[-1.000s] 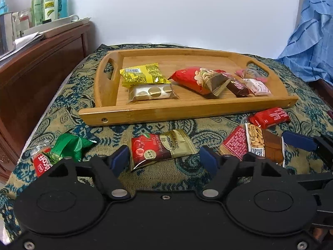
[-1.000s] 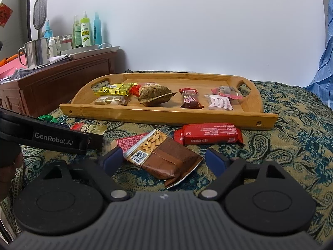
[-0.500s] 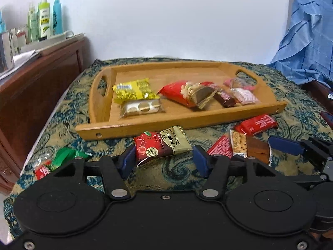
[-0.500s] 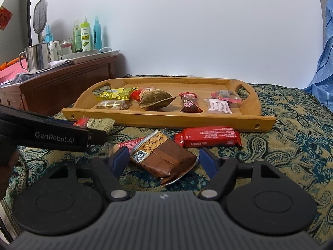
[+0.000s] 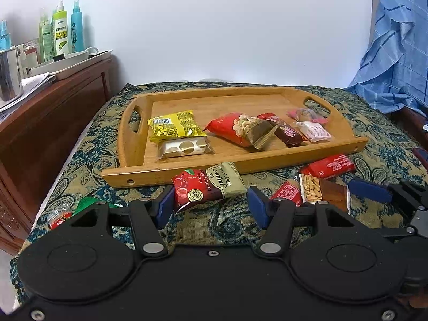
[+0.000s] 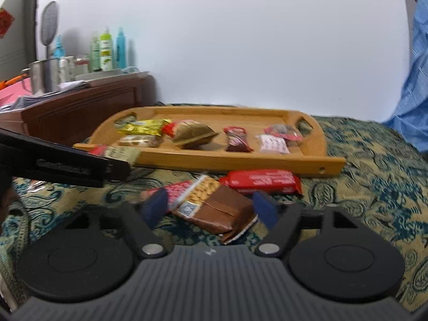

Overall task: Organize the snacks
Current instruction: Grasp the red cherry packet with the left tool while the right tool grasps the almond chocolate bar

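Note:
My left gripper (image 5: 210,207) is shut on a red and gold cherry drop packet (image 5: 207,186) and holds it lifted just in front of the wooden tray (image 5: 240,164). My right gripper (image 6: 210,208) is shut on a brown almond bar packet (image 6: 214,208), raised slightly off the patterned cloth. The tray holds several snacks: a yellow packet (image 5: 174,127), a clear cookie pack (image 5: 184,148), a red nut bag (image 5: 240,128). A red bar (image 6: 260,182) and a red flat packet (image 6: 176,191) lie on the cloth in front of the tray.
A green and red wrapper (image 5: 69,211) lies at the cloth's left edge. A wooden dresser (image 5: 53,101) with bottles and a metal cup stands to the left. Blue fabric (image 5: 396,61) hangs at the right. A white wall is behind.
Both grippers closed on their packets and rose. The left one lifted the cherry drop packet toward the tray; the right one lifted the brown almond bar.

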`<control>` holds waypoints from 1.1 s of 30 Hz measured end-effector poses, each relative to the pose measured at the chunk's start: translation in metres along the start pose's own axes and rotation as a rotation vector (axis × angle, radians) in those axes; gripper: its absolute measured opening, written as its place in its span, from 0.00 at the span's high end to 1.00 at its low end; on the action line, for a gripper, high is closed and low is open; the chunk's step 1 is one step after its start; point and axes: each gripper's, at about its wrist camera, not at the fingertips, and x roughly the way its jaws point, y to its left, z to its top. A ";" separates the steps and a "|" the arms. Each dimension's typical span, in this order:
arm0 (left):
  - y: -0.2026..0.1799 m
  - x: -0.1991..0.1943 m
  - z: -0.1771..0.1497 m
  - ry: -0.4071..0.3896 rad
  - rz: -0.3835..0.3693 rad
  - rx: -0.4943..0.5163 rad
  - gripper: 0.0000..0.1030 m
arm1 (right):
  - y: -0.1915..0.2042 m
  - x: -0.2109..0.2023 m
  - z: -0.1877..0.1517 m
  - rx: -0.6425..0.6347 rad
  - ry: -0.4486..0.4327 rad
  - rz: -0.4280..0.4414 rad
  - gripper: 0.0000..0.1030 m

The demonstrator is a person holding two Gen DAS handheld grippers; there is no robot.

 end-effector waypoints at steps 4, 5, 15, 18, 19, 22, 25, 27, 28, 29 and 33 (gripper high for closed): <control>0.000 0.000 0.001 -0.003 -0.001 -0.003 0.45 | -0.007 0.008 -0.001 0.040 0.046 -0.002 0.11; 0.000 0.000 0.001 -0.002 -0.001 -0.003 0.45 | -0.007 0.011 -0.002 0.039 0.059 0.000 0.10; 0.000 -0.001 0.003 -0.008 0.004 -0.006 0.45 | 0.002 0.007 -0.003 -0.006 0.060 0.015 0.41; 0.000 -0.003 0.006 -0.015 0.003 -0.011 0.45 | 0.000 0.005 -0.002 0.013 0.059 0.019 0.43; 0.000 -0.003 0.007 -0.018 0.003 -0.012 0.45 | -0.001 0.004 -0.002 0.022 0.055 0.019 0.43; -0.001 -0.005 0.010 -0.029 -0.001 -0.011 0.45 | -0.005 -0.001 0.001 0.042 0.032 0.012 0.46; -0.002 -0.006 0.015 -0.042 -0.002 -0.011 0.46 | -0.008 -0.007 0.004 0.063 0.010 0.013 0.47; -0.003 -0.007 0.019 -0.049 -0.001 -0.013 0.46 | -0.010 -0.010 0.008 0.072 -0.008 0.011 0.52; -0.003 -0.007 0.021 -0.052 -0.002 -0.014 0.46 | -0.011 -0.011 0.011 0.073 -0.016 0.008 0.52; -0.003 -0.007 0.024 -0.058 -0.001 -0.014 0.46 | -0.013 -0.012 0.013 0.077 -0.026 0.007 0.55; -0.003 -0.007 0.035 -0.081 0.008 -0.019 0.46 | -0.024 -0.007 0.027 0.113 -0.032 -0.010 0.85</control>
